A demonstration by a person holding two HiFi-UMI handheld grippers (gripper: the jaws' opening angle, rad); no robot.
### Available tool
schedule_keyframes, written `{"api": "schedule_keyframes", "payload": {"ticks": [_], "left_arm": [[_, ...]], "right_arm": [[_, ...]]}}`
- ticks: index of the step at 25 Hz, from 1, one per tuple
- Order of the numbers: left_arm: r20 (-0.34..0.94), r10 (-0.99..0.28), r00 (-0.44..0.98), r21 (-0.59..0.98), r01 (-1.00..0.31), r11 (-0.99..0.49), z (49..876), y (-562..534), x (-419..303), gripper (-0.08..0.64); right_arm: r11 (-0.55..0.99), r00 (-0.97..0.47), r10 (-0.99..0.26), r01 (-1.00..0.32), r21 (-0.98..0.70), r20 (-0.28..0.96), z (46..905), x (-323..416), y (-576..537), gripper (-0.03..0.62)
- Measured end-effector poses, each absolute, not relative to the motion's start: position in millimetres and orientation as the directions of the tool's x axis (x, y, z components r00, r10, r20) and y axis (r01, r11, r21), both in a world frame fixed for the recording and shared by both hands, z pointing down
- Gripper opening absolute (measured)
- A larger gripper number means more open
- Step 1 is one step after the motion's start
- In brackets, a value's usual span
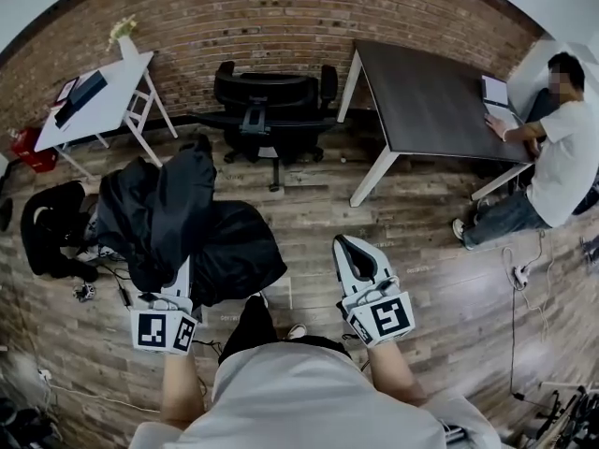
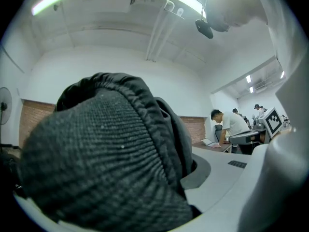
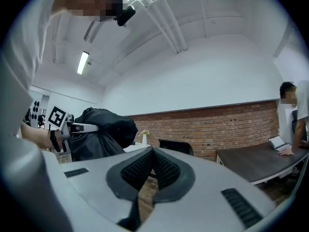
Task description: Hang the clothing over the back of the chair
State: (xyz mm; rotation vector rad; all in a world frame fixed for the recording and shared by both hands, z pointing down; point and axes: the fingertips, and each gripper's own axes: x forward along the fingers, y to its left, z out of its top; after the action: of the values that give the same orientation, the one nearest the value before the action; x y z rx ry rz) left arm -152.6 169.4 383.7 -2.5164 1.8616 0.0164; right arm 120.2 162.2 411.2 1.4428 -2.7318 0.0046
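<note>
Wooden plank floor [image 1: 421, 223], seen from above. At 12 o'clock a black office chair [image 1: 267, 96] stands on it, close to the brick wall. At 10 o'clock, a white table [image 1: 120, 84] bears a vase of flowers [image 1: 128, 45] at its far end and a dark flat thing [image 1: 82, 94] nearer its left end. Between 1 and 2 o'clock, a dark table [image 1: 421, 101] on white legs carries an open book [image 1: 494, 92] at its right end. On the floor itself: a red thing [image 1: 33, 148] and a second black chair [image 1: 51, 227] at 9 o'clock, loose cables [image 1: 120, 283] at 8 o'clock, a white power strip [image 1: 520, 274] between 3 and 4 o'clock.
</note>
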Motion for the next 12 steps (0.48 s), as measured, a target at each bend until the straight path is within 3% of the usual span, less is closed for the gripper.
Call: {"api": "schedule_keyframes", "payload": {"ticks": [12], "left_arm": [[-0.002,-0.911,0.413,0.041,-0.91,-0.413,388.7,21.7,-188.5,0.14]], "right_arm": [[0.535,-0.53,-0.844,-0.842,0.067,0.084,395.3,59.8,10.3,0.018]]}}
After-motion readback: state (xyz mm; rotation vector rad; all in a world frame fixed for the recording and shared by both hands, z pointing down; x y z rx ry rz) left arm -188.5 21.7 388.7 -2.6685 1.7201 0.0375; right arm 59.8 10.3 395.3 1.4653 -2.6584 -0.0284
